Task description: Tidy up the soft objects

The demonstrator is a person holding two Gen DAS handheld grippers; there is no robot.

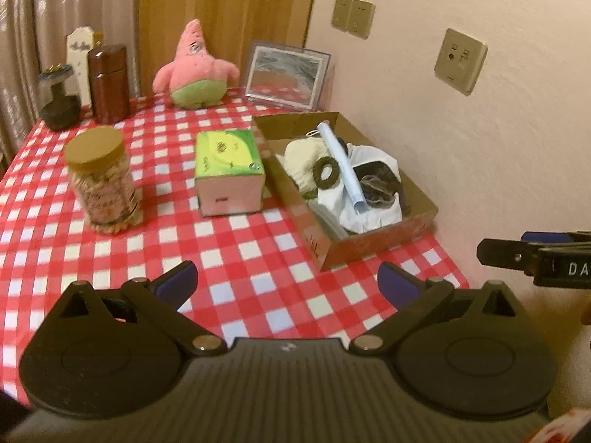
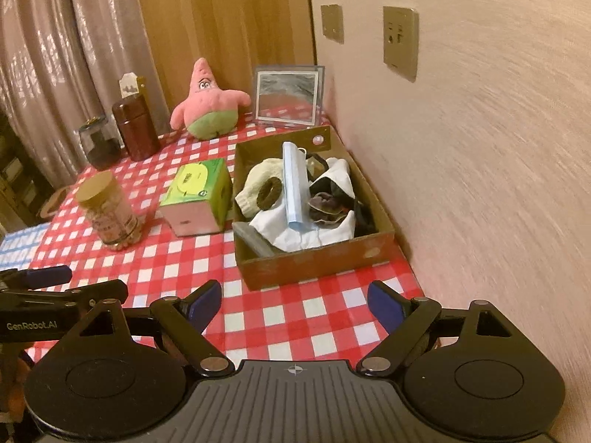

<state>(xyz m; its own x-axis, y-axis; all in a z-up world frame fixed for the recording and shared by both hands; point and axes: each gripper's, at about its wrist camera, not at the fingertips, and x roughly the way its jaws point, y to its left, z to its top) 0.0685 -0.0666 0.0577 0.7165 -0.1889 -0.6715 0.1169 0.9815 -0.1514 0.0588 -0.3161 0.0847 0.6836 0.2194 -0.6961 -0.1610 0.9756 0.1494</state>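
Observation:
A cardboard box [image 1: 369, 245] [image 2: 314, 262] sits by the wall on the red checked tablecloth. In it lie a cream knitted piece [image 1: 299, 158] [image 2: 255, 181], a dark ring scrunchie [image 1: 327, 173] [image 2: 269, 192], a folded blue face mask [image 1: 343, 170] [image 2: 295, 184], a white cloth [image 1: 373, 214] [image 2: 332, 236] and a brown scrunchie [image 1: 380, 184] [image 2: 325, 206]. A pink star plush [image 1: 195, 66] [image 2: 208, 105] stands upright at the table's back. My left gripper [image 1: 288, 280] hovers open and empty over the cloth, in front and left of the box. My right gripper [image 2: 295, 301] is open and empty just before the box.
Left of the box stand a green tissue box [image 1: 227, 170] [image 2: 197, 195] and a gold-lidded jar [image 1: 103, 181] [image 2: 109, 210]. At the back are a brown canister [image 1: 109, 85] [image 2: 135, 129], a dark glass jar [image 1: 59, 103] and a framed picture [image 1: 286, 74] [image 2: 288, 96]. A wall runs along the right.

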